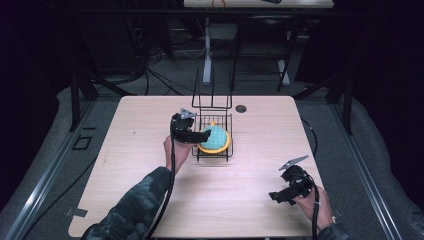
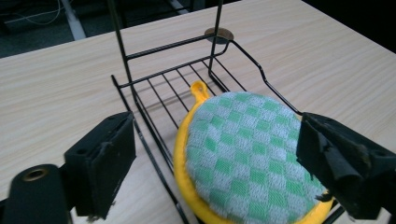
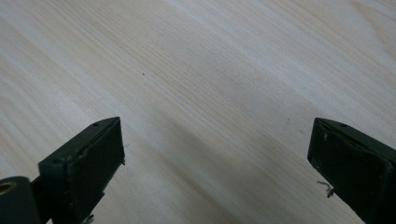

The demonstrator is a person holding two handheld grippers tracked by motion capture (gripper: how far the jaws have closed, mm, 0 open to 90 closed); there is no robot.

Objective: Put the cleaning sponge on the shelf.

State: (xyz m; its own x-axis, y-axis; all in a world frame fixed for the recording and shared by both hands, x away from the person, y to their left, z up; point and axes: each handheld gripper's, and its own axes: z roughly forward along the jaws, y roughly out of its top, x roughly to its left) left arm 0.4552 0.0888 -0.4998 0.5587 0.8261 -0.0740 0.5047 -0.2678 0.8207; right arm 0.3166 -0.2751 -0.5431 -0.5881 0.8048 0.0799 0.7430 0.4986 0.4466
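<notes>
Potholder (image 2: 243,154) in rack (image 2: 154,84), left tool (image 2: 219,158) open

One round pot holder (image 1: 215,138), checked green and grey with a yellow rim, sits at the middle of the high view. One black wire rack (image 1: 213,107) stands there under it. One wooden table (image 1: 150,200) spans the frame. Two black grippers: one (image 1: 197,135) at the centre, one (image 1: 285,194) at the lower right. One dark round hole (image 1: 241,108) marks the tabletop, upper centre.
</notes>
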